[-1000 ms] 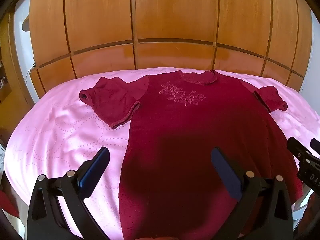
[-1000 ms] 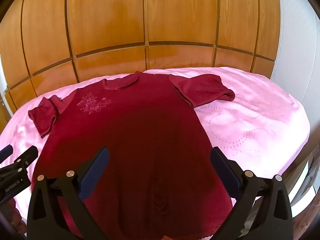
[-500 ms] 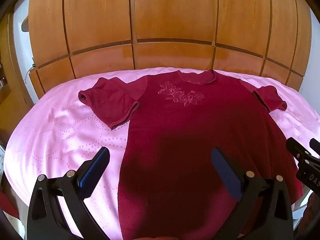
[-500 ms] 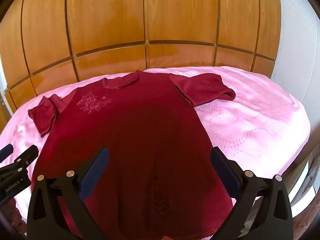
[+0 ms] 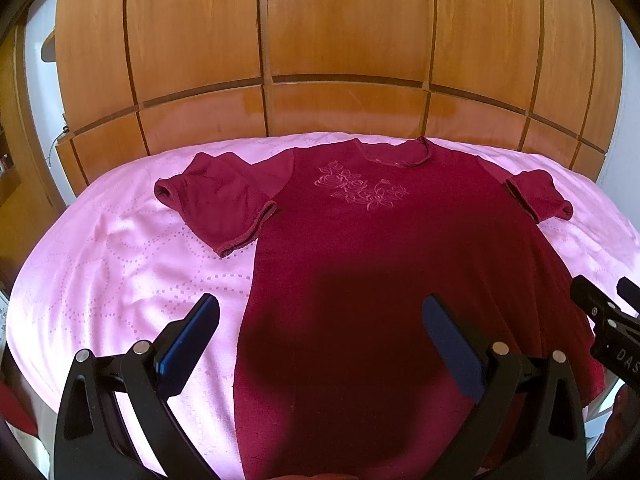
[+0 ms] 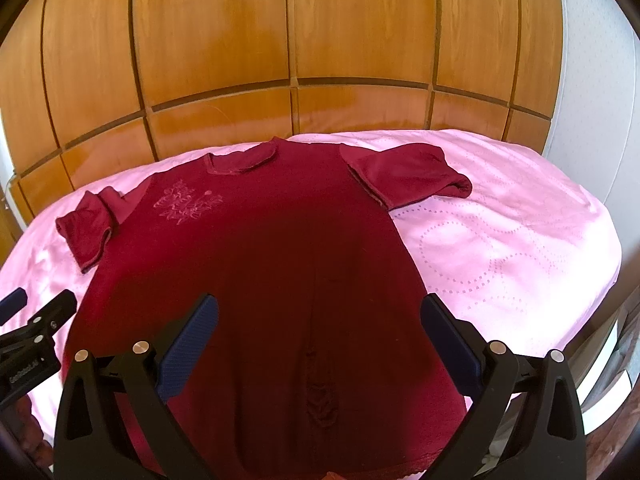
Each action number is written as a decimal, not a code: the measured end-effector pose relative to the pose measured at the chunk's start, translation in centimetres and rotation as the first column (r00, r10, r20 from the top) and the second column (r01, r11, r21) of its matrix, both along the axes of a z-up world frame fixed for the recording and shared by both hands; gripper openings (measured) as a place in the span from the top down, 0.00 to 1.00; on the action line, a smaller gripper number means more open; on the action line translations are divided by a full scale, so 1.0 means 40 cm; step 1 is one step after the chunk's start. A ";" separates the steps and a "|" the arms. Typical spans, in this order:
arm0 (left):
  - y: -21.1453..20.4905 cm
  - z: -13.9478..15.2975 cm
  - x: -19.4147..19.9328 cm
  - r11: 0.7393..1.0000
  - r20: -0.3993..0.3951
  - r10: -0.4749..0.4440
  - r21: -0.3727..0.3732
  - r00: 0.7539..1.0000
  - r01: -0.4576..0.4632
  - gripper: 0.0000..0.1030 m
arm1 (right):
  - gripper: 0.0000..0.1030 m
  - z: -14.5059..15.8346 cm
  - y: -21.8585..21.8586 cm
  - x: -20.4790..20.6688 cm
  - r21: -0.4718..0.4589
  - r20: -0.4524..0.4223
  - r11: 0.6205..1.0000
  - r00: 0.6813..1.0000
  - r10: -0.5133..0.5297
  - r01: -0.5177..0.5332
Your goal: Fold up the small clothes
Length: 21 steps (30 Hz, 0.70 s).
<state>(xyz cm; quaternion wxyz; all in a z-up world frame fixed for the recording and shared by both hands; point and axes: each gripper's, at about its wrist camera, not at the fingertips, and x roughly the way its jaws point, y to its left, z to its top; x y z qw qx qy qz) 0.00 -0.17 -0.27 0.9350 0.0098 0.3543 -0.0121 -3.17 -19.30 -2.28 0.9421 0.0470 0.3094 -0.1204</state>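
Hardly any movement is seen against the frames of a second ago: both pairs of tongs hover in nearly the same spots, and the garment lies as it did. A dark red short-sleeved top (image 5: 360,248) is spread flat, front up, on a bed covered by a pink bedspread (image 5: 112,264) with a dotted circular pattern. In the left wrist view the neckline (image 5: 394,154) is at 12 o'clock, next to the wooden panelled wardrobe (image 5: 344,40) behind the bed, and the hem runs to 6 o'clock under the camera. A pale floral embroidery (image 5: 362,190) is set on the chest just below the neckline. One sleeve (image 5: 218,204) lies spread at 10 o'clock and the other sleeve (image 5: 538,196) is bunched at 2 o'clock.

The left tongs (image 5: 320,336) are held wide open above the lower part of the top, near its 9 o'clock edge, with nothing between the blue pads (image 5: 192,344). The right tongs (image 6: 318,336) are likewise spread wide and empty, over the lower body of the top towards the hem. In the right wrist view a small puckered patch (image 6: 320,396) is seen in the fabric near 6 o'clock. The right tongs appear at 3 o'clock in the left wrist view, and the left tongs at 9 o'clock in the right wrist view.
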 end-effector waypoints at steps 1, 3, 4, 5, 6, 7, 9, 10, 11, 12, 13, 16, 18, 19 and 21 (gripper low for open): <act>0.000 -0.001 -0.001 1.000 0.000 0.000 0.000 1.000 0.000 0.02 | 0.03 -0.001 0.000 0.000 0.000 0.000 1.000 1.000 -0.001 0.001; 0.001 -0.001 0.000 1.000 -0.002 0.000 -0.002 1.000 0.000 0.02 | 0.03 -0.003 0.000 0.000 0.001 -0.001 1.000 1.000 0.000 0.000; 0.001 -0.001 -0.001 1.000 -0.003 0.001 -0.002 1.000 -0.001 0.02 | 0.03 -0.002 0.000 0.000 0.001 -0.001 1.000 1.000 -0.002 0.002; 0.001 -0.002 0.000 1.000 -0.004 0.001 -0.001 1.000 -0.001 0.02 | 0.03 0.000 -0.003 -0.001 0.002 0.000 1.000 1.000 0.000 0.000; 0.001 -0.002 0.000 1.000 -0.005 0.001 -0.002 1.000 -0.001 0.02 | 0.03 -0.001 -0.003 -0.001 0.002 -0.001 1.000 1.000 0.001 -0.001; 0.001 -0.002 0.000 1.000 -0.006 0.001 -0.002 1.000 -0.001 0.02 | 0.03 -0.001 -0.002 -0.002 0.001 -0.001 1.000 1.000 0.001 -0.001; 0.001 -0.003 0.000 1.000 -0.007 0.001 -0.001 1.000 -0.001 0.02 | 0.03 -0.001 -0.005 0.000 0.003 -0.001 1.000 1.000 0.003 -0.003; 0.001 -0.003 0.000 1.000 -0.008 0.001 -0.001 1.000 -0.001 0.02 | 0.03 0.000 -0.005 0.000 0.004 -0.003 1.000 1.000 0.003 -0.003; 0.001 -0.003 0.000 1.000 -0.008 0.001 -0.001 1.000 -0.001 0.02 | 0.03 -0.001 -0.004 0.000 0.005 -0.005 1.000 1.000 0.003 -0.003; 0.001 -0.003 0.001 1.000 -0.009 0.001 0.000 1.000 -0.001 0.02 | 0.03 -0.001 -0.006 0.001 0.005 -0.004 1.000 1.000 0.003 -0.003; 0.001 -0.004 0.000 1.000 -0.010 0.001 0.000 1.000 -0.001 0.02 | 0.03 0.000 -0.007 0.002 0.005 -0.006 1.000 1.000 0.004 -0.004; 0.002 -0.007 0.003 1.000 -0.015 -0.001 -0.001 1.000 0.000 0.02 | 0.03 -0.002 -0.008 0.002 0.004 -0.008 1.000 1.000 0.004 -0.004; 0.004 -0.009 0.003 1.000 -0.017 -0.001 -0.001 1.000 0.001 0.02 | 0.03 -0.003 -0.010 0.002 0.004 -0.013 1.000 1.000 0.006 -0.006; 0.005 -0.009 0.002 1.000 -0.018 -0.002 -0.002 1.000 0.002 0.02 | 0.03 -0.004 -0.011 0.002 0.004 -0.014 1.000 1.000 0.005 -0.005; 0.006 -0.010 0.003 1.000 -0.019 -0.002 -0.002 1.000 0.002 0.02 | 0.03 -0.006 -0.013 0.003 0.006 -0.018 1.000 1.000 0.004 -0.003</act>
